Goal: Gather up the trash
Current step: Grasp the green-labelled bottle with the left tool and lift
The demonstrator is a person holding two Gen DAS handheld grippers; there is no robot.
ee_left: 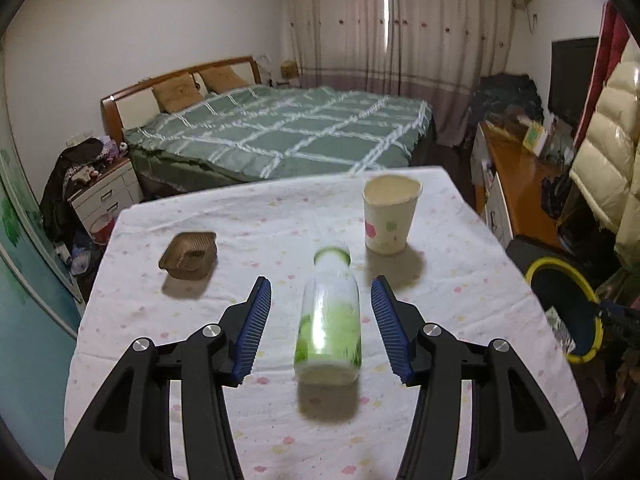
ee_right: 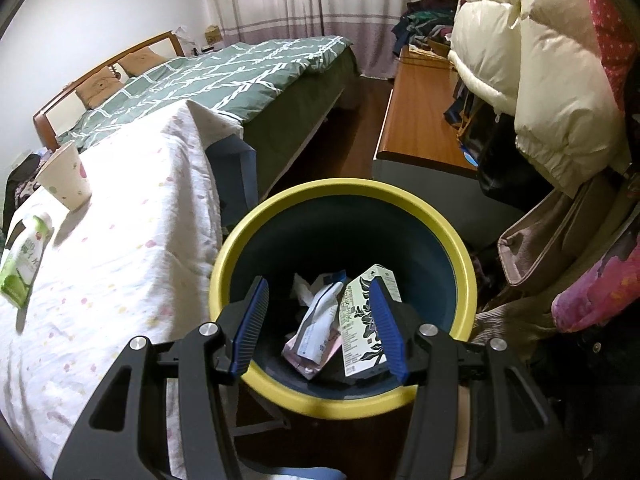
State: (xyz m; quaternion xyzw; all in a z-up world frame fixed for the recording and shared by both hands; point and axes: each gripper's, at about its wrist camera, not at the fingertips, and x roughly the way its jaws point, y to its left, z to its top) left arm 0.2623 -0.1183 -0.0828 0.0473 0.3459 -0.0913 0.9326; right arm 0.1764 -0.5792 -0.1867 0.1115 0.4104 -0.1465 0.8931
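Note:
A green-and-white drink bottle (ee_left: 330,320), blurred, lies lengthwise between the fingers of my left gripper (ee_left: 320,280) over the white tablecloth (ee_left: 248,216). There is a gap on each side between the bottle and the blue pads (ee_left: 256,320), so the jaws stand open. The right wrist view shows the same bottle (ee_right: 24,260) at the far left. A paper cup (ee_left: 390,216) and a brown plastic tray (ee_left: 188,256) stand beyond the bottle. My right gripper (ee_right: 320,280) hangs open over the yellow-rimmed bin (ee_right: 340,186), with nothing between its pads. Inside the bin are a carton (ee_right: 360,320) and a pouch (ee_right: 316,332).
The bin (ee_left: 540,266) stands on the floor off the table's right edge. A bed (ee_left: 280,136) lies behind the table. To the right are a wooden cabinet (ee_right: 420,120) and hanging coats (ee_right: 540,60). A nightstand (ee_left: 104,192) is at the left.

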